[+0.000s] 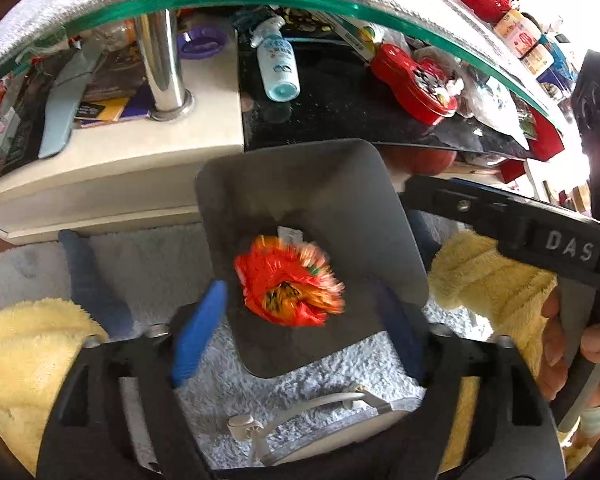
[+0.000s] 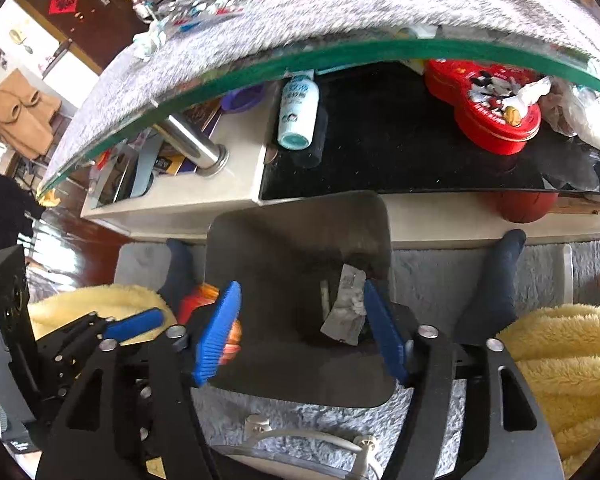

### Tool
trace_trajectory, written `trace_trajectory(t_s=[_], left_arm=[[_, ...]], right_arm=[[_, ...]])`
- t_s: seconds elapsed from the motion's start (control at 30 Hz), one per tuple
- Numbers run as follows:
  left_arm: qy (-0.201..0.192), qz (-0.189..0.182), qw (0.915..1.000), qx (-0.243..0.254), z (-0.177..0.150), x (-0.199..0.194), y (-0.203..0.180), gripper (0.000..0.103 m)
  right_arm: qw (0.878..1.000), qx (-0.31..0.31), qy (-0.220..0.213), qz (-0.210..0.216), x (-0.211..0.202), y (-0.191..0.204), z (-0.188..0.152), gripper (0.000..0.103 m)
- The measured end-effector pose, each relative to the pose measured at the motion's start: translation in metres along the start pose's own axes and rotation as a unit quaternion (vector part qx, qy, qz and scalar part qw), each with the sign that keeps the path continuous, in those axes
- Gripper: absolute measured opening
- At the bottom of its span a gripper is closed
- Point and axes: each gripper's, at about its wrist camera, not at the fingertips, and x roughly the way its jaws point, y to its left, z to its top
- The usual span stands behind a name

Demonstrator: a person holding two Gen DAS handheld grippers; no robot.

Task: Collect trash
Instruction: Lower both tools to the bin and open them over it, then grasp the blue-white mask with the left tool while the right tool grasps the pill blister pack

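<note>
Both claws hang over the dark bin (image 1: 340, 216) with their blue fingers spread apart. Between the left gripper (image 1: 300, 332) fingers a blurred orange wrapper (image 1: 290, 282) sits loose inside the bin; the right gripper (image 2: 300, 328) frames a crumpled grey wrapper (image 2: 346, 304) touching its right finger. The bin stands on grey carpet (image 1: 312, 392) below a glass-topped table (image 2: 340, 50).

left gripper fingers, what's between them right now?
In the left wrist view, the open left gripper frames the dark bin, with the blurred orange-red wrapper between its fingers, apparently untouched.
</note>
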Motion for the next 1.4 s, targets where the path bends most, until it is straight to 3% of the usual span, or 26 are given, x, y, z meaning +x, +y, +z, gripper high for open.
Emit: trace_trajectory(t_s=[0.1, 0.27, 0.8, 1.4], left_arm=[[-0.001, 0.025, 0.9997, 0.000, 0.002, -0.001, 0.004, 0.094], [-0.004, 0.029, 0.9996, -0.004, 0.008, -0.006, 0.011, 0.095], [-0.102, 0.044, 0.9921, -0.057, 0.061, -0.079, 0.044, 0.095], [-0.121, 0.077, 0.9876, -0.064, 0.157, -0.087, 0.086, 0.095]], right_arm=[[1.000, 0.013, -0.008, -0.004, -0.006, -0.008, 0.004, 0.075], [0.999, 0.030, -0.022, -0.009, -0.018, -0.018, 0.011, 0.075], [0.996, 0.016, -0.089, -0.004, -0.067, -0.011, 0.065, 0.075], [0.992, -0.092, -0.082, 0.002, -0.019, 0.047, 0.154, 0.074]])
